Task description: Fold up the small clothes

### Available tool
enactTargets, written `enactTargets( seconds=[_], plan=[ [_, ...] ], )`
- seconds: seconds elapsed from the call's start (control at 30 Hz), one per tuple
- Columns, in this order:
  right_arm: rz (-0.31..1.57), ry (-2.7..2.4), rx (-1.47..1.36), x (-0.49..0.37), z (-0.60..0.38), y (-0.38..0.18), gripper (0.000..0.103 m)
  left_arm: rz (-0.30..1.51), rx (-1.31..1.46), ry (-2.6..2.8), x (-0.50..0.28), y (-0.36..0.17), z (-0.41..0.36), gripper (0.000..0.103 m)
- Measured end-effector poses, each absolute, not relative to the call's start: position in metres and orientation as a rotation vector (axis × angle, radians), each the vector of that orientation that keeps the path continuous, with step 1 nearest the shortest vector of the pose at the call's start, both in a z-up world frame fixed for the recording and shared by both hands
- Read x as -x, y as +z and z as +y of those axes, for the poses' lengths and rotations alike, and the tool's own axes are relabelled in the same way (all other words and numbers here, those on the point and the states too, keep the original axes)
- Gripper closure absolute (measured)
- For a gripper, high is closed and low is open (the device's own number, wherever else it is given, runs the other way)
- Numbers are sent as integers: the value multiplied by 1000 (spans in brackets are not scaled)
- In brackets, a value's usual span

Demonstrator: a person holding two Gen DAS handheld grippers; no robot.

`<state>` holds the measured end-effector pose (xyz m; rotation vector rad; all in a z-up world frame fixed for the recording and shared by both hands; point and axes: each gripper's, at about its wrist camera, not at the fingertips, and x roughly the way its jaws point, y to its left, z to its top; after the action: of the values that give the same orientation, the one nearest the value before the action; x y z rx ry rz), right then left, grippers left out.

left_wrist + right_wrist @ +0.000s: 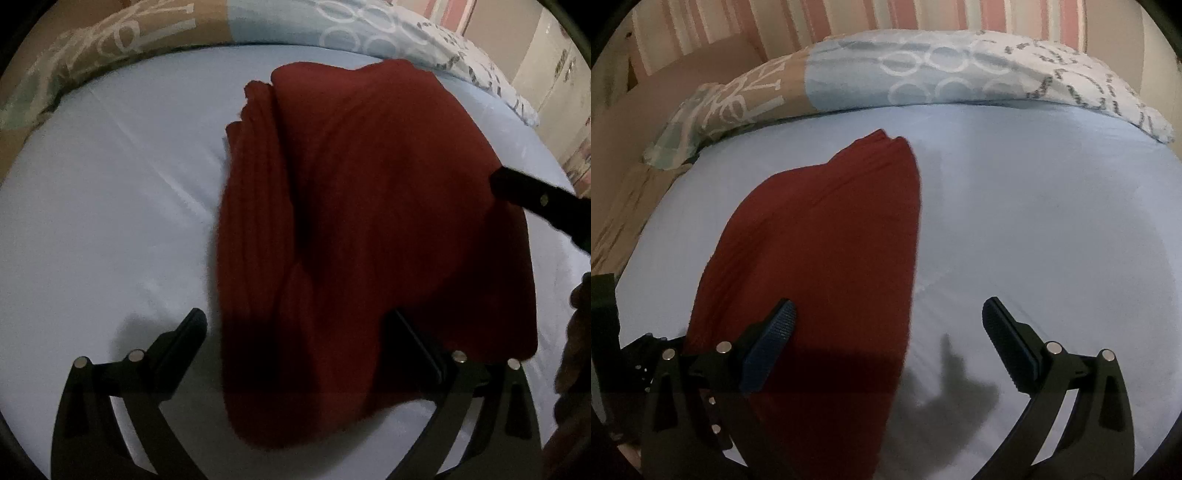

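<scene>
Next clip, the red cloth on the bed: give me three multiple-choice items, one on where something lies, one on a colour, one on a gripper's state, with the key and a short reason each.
1. Where does the red garment lie?
A. on the light blue sheet
B. on the patterned duvet
C. on the floor

2. What colours are the wall stripes behind the bed?
A. green and black
B. pink and cream
C. plain yellow

3. How do the jaws of the right gripper stand?
A. clamped on the garment
B. shut on nothing
C. wide open, nothing pinched

Key: 1 A, the cloth rests flat on the sheet, short of the duvet. 2 B, pink and cream bands show above the duvet. 3 C, both fingers stand far apart, with nothing pressed between the pads.
</scene>
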<state>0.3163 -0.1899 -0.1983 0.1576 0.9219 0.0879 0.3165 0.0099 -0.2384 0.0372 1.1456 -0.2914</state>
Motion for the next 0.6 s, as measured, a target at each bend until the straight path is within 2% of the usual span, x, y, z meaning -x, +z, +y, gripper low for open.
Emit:
enactTargets(
  seconds=[0.3, 0.33, 0.4, 0.43, 0.47, 0.53, 0.6],
  plan=[
    [1027, 159, -256, -348, -191, -228, 3, 1129, -76, -345, -322, -246, 7, 1],
    [1032, 162, -251, -349, -189, -229, 3, 1123, -95, -345, -321, -245, 5, 3],
    [1022, 161, -207, -347, -182, -227, 4, 1113, -114, -359, -318, -242, 2, 14],
    [1011, 168, -161, -345, -176, -225, 15, 1110, -124, -370, -315, -239, -1, 25],
    [1014, 179, -143, -344, -172, -224, 23, 1099, -149, -364, -312, -236, -5, 31],
    [1027, 168, -98, -345, -163, -222, 34, 1083, -192, -357, -307, -236, -10, 38],
    [1030, 160, -67, -345, -156, -220, 39, 1080, -184, -351, -307, -236, -9, 42]
  ],
)
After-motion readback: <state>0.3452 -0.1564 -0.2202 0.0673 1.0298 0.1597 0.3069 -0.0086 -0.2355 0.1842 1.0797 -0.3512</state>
